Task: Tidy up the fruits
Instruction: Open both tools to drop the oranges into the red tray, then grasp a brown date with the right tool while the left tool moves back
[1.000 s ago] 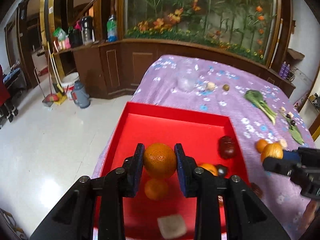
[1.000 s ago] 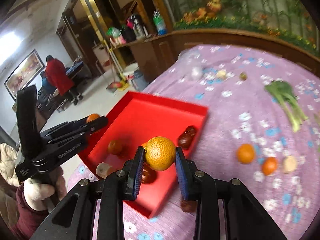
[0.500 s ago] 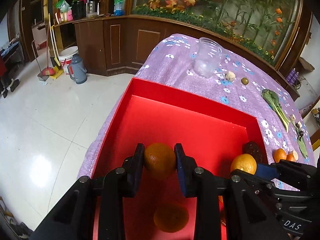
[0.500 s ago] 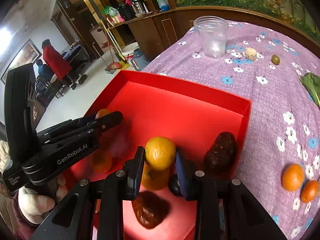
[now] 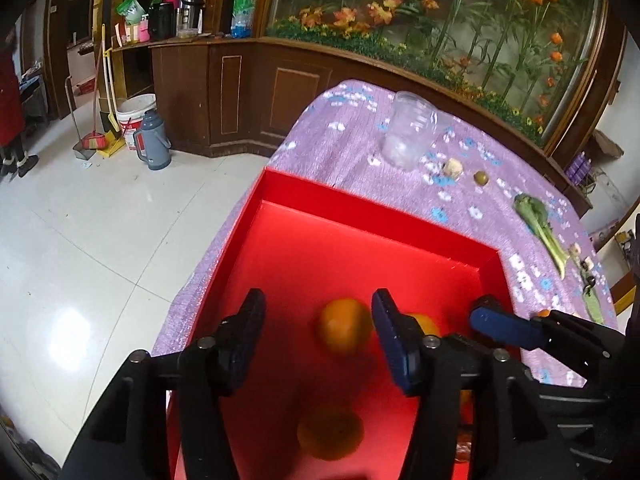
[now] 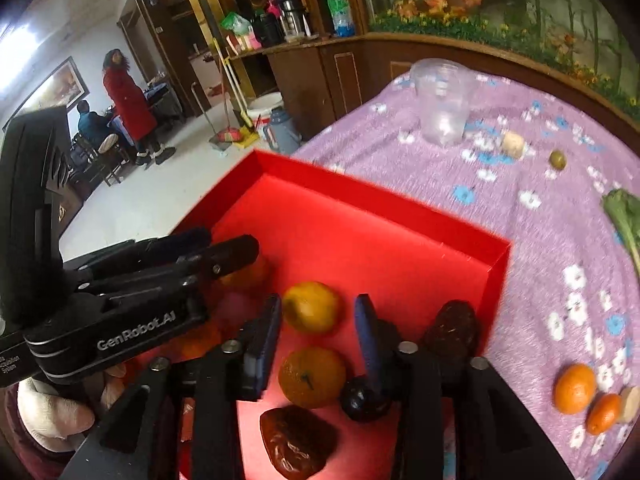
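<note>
A red tray (image 5: 360, 216) (image 6: 360, 196) lies on the purple flowered cloth. My left gripper (image 5: 318, 316) is open over the tray; an orange (image 5: 346, 332) is loose between its fingers, blurred, with another orange (image 5: 330, 432) below. My right gripper (image 6: 318, 320) is open over the tray; a yellow-orange fruit (image 6: 312, 306) sits free between its fingers. Below it lie an orange (image 6: 312, 376), a dark plum (image 6: 362, 400) and brown dried fruits (image 6: 298, 444) (image 6: 452, 328). The left gripper's body (image 6: 120, 300) shows at the left in the right wrist view.
On the cloth stand a clear plastic cup (image 6: 442, 100), a pale nut (image 6: 513, 143), a green olive (image 6: 557, 159), a leafy green (image 5: 540, 228) and two oranges (image 6: 575, 389) (image 6: 604, 414) at right. The table edge drops to the floor at left.
Both grippers have opened and let go of their oranges over the tray. Both moved a little forward over the tray.
</note>
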A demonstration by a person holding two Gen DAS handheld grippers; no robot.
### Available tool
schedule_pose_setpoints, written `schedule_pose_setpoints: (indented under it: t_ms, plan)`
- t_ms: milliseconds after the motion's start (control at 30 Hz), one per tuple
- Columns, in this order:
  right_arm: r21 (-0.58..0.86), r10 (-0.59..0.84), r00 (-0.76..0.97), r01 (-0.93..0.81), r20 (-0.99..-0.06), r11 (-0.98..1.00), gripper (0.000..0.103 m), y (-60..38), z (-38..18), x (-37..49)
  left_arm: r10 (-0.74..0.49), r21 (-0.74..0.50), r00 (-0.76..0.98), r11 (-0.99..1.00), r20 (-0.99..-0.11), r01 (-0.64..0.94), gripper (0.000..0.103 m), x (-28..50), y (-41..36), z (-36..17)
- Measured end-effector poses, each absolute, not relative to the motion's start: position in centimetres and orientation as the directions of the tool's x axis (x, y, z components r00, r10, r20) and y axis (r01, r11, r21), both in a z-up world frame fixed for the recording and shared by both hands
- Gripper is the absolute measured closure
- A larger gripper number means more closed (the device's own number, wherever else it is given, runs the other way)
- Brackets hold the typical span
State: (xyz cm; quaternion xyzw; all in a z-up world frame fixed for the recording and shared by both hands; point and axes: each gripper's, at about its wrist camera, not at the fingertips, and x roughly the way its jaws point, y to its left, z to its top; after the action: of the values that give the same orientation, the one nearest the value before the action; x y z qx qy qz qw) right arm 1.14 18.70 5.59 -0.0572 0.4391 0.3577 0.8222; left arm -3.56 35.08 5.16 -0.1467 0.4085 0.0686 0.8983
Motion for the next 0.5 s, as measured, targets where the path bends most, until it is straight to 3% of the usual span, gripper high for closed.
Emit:
schedule_pose_setpoints:
  t_ms: [100,367,500]
  plan:
    - [0.225,0.549,0.376,-0.634,-0.746,0.74,0.058,17.7,6.6,0.9,-0.01,-0.231,0.671,0.942,-0.741,-0.242,0.038,-4.4,34.4,6.3]
    - [0.283,0.569,0.413,-0.572,-0.711,0.77,0.058,12.1,8.1,-0.3,-0.06,-0.318,0.717,0.92,-0.695,-0.231,0.032,-9.0,32.7,8.8]
    - [0.295,0.552,0.438,-0.526,-0.71,0.797,0.057,7.9,7.9,-1.3,-0.089,-0.395,0.753,0.887,-0.652,-0.238,0.024,-12.0,31.7,9.3]
